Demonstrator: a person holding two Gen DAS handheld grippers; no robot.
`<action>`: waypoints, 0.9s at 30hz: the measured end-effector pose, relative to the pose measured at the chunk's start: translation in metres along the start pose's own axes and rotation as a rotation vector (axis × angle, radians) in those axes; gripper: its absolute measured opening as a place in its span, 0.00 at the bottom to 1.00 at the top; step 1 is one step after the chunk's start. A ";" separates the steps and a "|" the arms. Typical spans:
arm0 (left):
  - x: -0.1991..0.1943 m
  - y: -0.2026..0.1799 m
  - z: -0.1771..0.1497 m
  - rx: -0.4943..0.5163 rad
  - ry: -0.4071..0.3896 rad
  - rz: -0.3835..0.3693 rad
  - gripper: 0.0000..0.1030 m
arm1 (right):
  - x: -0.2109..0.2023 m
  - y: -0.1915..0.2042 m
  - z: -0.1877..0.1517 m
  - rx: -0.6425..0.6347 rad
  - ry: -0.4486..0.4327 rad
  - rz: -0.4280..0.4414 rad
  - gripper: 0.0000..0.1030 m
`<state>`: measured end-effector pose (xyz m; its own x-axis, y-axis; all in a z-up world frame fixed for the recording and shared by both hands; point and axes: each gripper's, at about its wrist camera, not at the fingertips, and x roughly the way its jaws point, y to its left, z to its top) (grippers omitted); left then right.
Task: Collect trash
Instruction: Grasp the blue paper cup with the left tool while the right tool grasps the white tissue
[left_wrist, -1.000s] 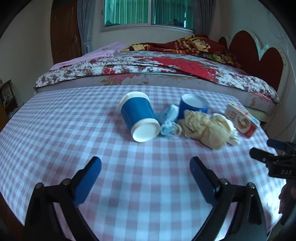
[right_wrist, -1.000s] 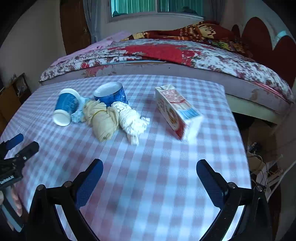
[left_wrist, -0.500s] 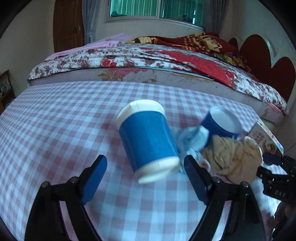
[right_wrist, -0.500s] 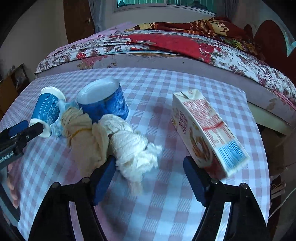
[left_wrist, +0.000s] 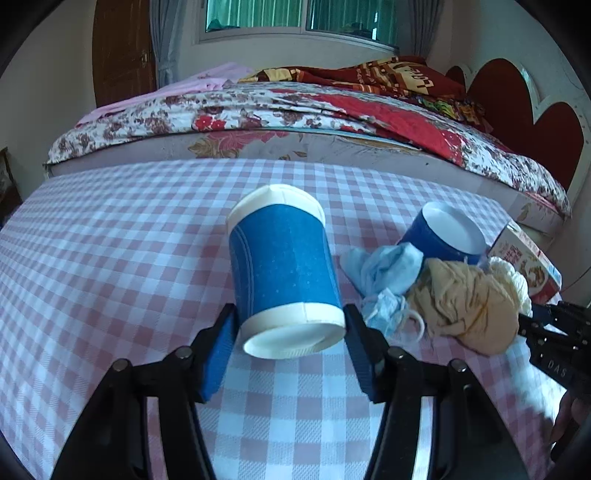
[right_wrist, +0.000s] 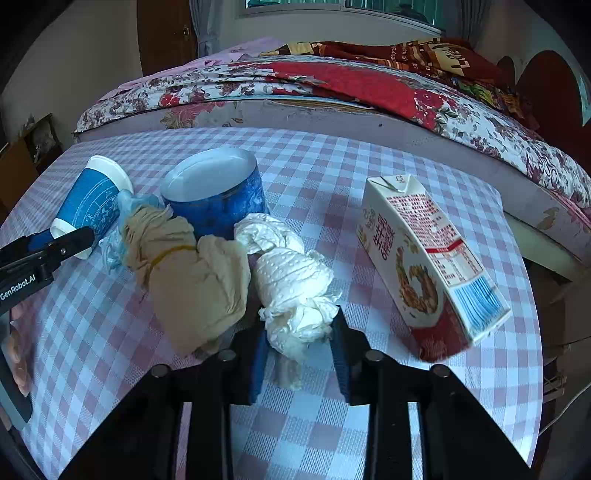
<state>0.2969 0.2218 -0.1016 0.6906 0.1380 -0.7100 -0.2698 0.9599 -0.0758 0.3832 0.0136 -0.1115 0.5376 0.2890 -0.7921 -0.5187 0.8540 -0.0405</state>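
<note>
A blue paper cup (left_wrist: 284, 273) lies on its side on the checked table, and my left gripper (left_wrist: 290, 347) is shut on its white rim end. It also shows in the right wrist view (right_wrist: 90, 205). My right gripper (right_wrist: 299, 345) is shut on a crumpled white tissue wad (right_wrist: 291, 280). Beside it lie a tan tied bag (right_wrist: 192, 280), a light blue mask (left_wrist: 388, 271), a second blue cup (right_wrist: 218, 192) and a red-and-white carton (right_wrist: 421, 258).
The pink checked table (left_wrist: 110, 258) stands against a bed (left_wrist: 295, 107) with a floral cover. The table's right edge (right_wrist: 532, 332) drops off near the carton. The left gripper's fingers (right_wrist: 48, 247) show at the left of the right wrist view.
Both grippers moved forward to the trash and closed: the left onto the blue cup's end, the right onto the white tissue wad.
</note>
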 end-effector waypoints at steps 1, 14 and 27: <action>-0.001 0.000 0.000 0.006 -0.003 0.002 0.56 | -0.002 0.000 -0.001 0.003 0.001 0.001 0.28; -0.048 -0.011 -0.016 0.049 -0.050 -0.004 0.55 | -0.042 -0.004 -0.028 0.044 -0.043 0.008 0.26; -0.102 -0.034 -0.046 0.061 -0.075 -0.057 0.55 | -0.107 -0.012 -0.060 0.091 -0.107 0.000 0.26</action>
<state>0.2047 0.1640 -0.0590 0.7522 0.0986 -0.6516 -0.1891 0.9795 -0.0700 0.2922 -0.0536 -0.0627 0.6079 0.3298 -0.7223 -0.4590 0.8882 0.0193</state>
